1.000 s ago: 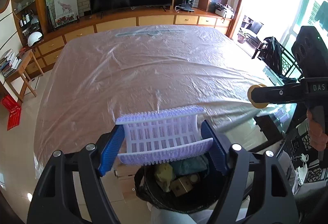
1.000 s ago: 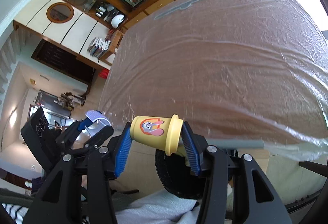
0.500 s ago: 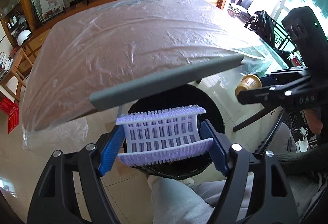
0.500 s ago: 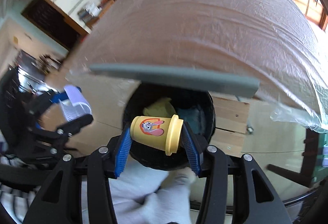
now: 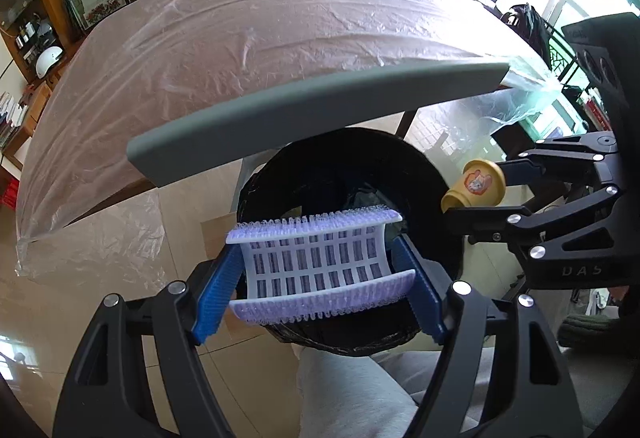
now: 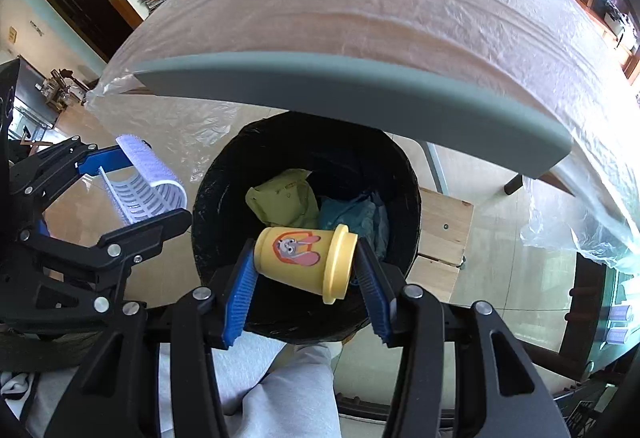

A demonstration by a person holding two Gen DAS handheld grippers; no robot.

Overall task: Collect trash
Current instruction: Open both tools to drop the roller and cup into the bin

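Note:
My left gripper is shut on a lilac plastic hair roller and holds it over the near rim of the black bin. My right gripper is shut on a yellow cup with a rabbit picture, held on its side over the open bin. The bin holds a green wrapper and a teal bag. The roller and left gripper show at the left of the right wrist view; the cup and right gripper show at the right of the left wrist view.
The bin stands on the tiled floor under the grey edge of a table covered in clear plastic sheeting. A wooden box sits beside the bin. My grey-trousered leg is below the bin.
Both grippers have dropped from above the table to below its edge and moved over the bin mouth, each still holding its item.

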